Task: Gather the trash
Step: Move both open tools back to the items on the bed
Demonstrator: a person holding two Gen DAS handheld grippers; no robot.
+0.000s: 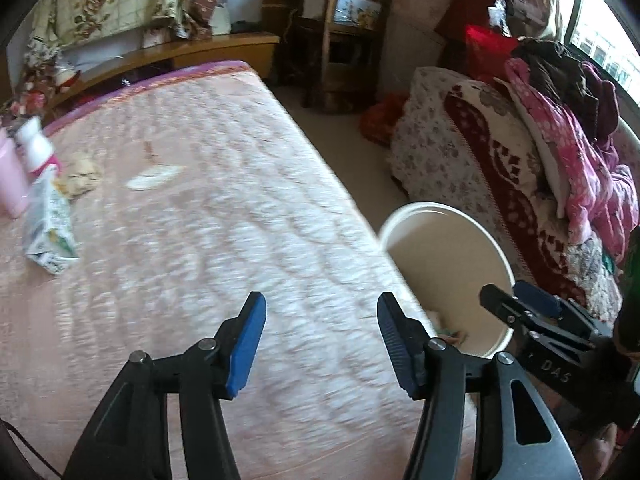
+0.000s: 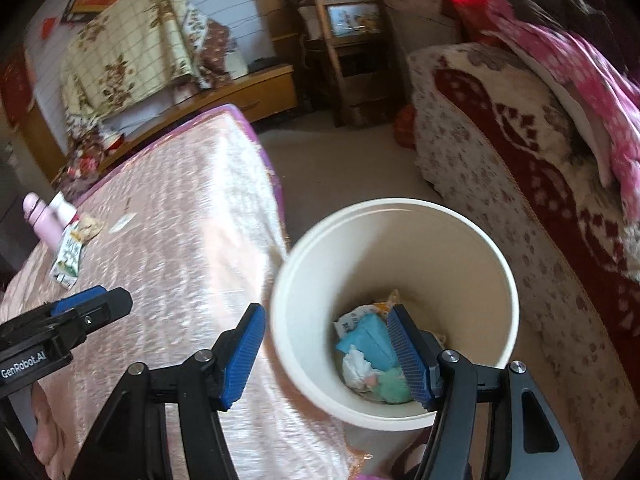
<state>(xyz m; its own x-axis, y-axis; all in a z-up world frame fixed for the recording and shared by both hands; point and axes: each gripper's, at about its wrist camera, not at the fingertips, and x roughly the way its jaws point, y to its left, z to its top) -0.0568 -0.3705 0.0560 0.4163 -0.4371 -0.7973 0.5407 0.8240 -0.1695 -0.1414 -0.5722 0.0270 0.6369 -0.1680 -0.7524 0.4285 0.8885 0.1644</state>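
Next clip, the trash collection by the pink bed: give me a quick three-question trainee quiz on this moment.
1. True or false: the white bin is empty.
2. Which lies on the bed? A) crumpled carton B) shoe C) plate
3. Fill in: both the left gripper and the right gripper hold ____.

Key: 1 false, trash lies at its bottom; 2 A; 3 nothing, jaws open.

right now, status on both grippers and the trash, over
Left gripper open, empty, over the bed. Right gripper open, empty, above the bin. Bin holds trash; carton and scraps on bed. Path clear.
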